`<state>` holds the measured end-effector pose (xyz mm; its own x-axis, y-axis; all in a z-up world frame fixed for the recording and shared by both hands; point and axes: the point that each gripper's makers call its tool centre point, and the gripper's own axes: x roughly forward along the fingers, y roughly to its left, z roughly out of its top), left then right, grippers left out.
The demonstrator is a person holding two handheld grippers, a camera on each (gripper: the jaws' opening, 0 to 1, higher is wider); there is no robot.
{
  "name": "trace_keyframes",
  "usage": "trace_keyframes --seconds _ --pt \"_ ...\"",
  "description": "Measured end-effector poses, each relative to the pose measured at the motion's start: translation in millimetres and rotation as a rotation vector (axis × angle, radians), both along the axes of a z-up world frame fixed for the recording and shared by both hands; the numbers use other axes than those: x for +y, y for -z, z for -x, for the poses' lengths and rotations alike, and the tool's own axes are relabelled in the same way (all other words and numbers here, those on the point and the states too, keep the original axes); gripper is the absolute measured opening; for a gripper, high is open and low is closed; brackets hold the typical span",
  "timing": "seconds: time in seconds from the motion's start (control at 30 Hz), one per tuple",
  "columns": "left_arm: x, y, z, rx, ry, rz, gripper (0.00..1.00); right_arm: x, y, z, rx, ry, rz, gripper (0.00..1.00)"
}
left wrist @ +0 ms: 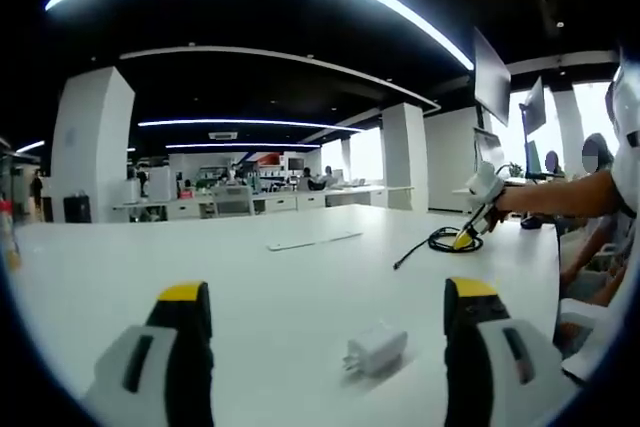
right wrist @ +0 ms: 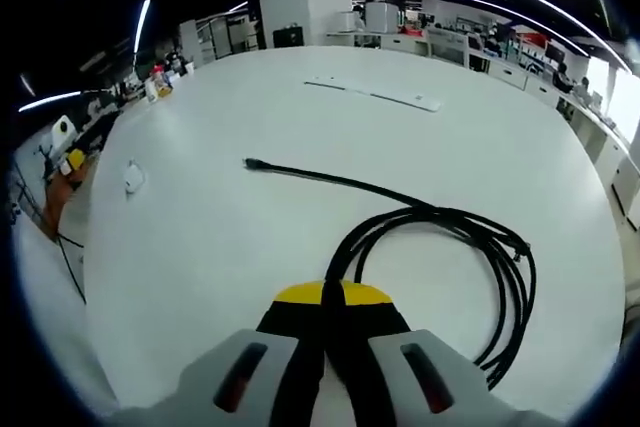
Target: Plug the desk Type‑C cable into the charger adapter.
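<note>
One clenched right gripper (right wrist: 323, 299) pinches coiled black cable (right wrist: 470, 237); left gripper (left wrist: 330, 299) released beside boxy adapter (left wrist: 376, 349)

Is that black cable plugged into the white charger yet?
No. The cable's plug end lies free on the table, while the charger sits apart near the left gripper.

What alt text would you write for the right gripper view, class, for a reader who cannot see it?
The right gripper, its yellow-tipped jaws closed on a coiled black cable, sits low over a white table. The cable's free plug end stretches out across the tabletop, and a small white charger adapter lies farther off to the left.
</note>
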<state>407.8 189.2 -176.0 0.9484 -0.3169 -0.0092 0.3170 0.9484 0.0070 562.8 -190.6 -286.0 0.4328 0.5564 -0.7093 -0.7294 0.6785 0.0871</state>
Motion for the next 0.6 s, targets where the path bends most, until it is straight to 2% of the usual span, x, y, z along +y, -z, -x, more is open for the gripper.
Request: trace_keyframes --seconds 0.2,0.5,0.6 --pt "-0.4 2.0 -1.3 0.003 0.002 0.005 0.97 14.3 -3.2 29.6 0.019 -0.032 -0.026 0.02" --pt "-1.4 1.7 -1.3 0.002 0.005 0.000 0.97 24.3 -5.5 56.9 0.030 -0.056 -0.039 0.02" --pt "-0.6 2.9 -2.3 0.002 0.003 -0.006 0.97 33.2 -3.4 79.9 0.043 -0.067 -0.051 0.02"
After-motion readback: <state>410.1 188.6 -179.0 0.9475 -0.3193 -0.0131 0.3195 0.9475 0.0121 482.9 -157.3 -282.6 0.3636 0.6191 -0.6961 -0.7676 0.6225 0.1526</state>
